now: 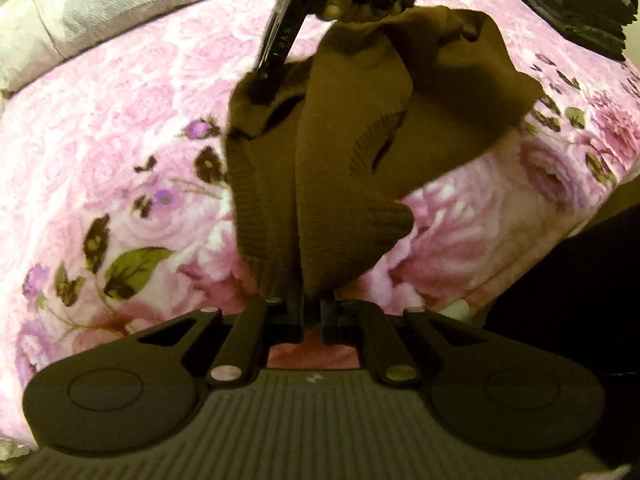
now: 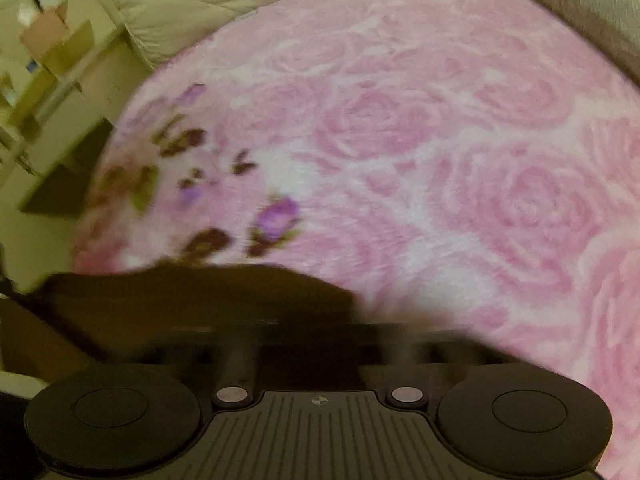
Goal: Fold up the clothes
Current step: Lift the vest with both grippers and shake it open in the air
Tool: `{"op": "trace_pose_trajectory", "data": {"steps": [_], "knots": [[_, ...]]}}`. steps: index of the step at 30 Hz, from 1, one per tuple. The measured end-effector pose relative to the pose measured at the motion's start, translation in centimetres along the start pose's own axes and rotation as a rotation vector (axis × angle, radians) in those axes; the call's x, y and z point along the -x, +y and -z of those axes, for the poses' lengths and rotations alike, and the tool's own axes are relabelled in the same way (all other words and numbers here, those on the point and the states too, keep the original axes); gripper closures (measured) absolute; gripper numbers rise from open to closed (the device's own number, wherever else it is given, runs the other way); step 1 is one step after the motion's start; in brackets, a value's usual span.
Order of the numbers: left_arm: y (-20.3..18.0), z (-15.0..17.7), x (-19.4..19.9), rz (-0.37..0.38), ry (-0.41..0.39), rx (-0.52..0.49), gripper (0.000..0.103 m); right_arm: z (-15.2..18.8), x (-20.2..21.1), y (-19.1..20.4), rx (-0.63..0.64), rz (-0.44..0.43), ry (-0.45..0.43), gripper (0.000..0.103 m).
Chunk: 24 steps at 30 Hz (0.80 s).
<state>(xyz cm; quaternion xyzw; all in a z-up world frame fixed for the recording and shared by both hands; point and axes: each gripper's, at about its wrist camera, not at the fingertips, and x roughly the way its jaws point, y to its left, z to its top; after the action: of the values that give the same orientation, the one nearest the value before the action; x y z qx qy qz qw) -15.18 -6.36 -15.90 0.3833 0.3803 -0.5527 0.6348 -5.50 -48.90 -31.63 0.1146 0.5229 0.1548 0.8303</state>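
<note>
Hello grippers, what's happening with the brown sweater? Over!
Left gripper shut on brown sweater. Right gripper shut on its far edge. Sweater bunched over pink blanket. Nothing blocking.

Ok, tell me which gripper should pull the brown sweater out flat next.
Right, probably. The right gripper is shut on the far end of the brown sweater, with open pink blanket beyond it to draw across. The left gripper, clamped on the near ribbed edge, can simply anchor.
</note>
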Motion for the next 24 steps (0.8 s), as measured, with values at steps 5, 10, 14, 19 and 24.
{"op": "trace_pose_trajectory", "data": {"steps": [5,10,14,19,24], "knots": [[1.2,-2.6,2.7,-0.113,-0.073,-0.049,0.099,1.2,7.3,2.7,-0.01,0.161,-0.167,0.098],[3.1,-7.8,6.8,-0.213,-0.234,-0.142,0.099,3.7,18.4,6.2,-0.111,0.399,-0.384,0.098],[3.4,-12.7,10.0,-0.254,-0.393,-0.323,0.099,6.4,27.1,11.5,-0.199,0.596,-0.558,0.099],[2.9,-16.6,14.6,-0.246,-0.606,-0.548,0.099,10.5,34.3,21.3,-0.365,0.841,-0.77,0.099],[1.7,-15.7,20.1,-0.183,-0.796,-0.686,0.098,12.3,36.4,35.0,-0.459,1.084,-0.901,0.099]]}}
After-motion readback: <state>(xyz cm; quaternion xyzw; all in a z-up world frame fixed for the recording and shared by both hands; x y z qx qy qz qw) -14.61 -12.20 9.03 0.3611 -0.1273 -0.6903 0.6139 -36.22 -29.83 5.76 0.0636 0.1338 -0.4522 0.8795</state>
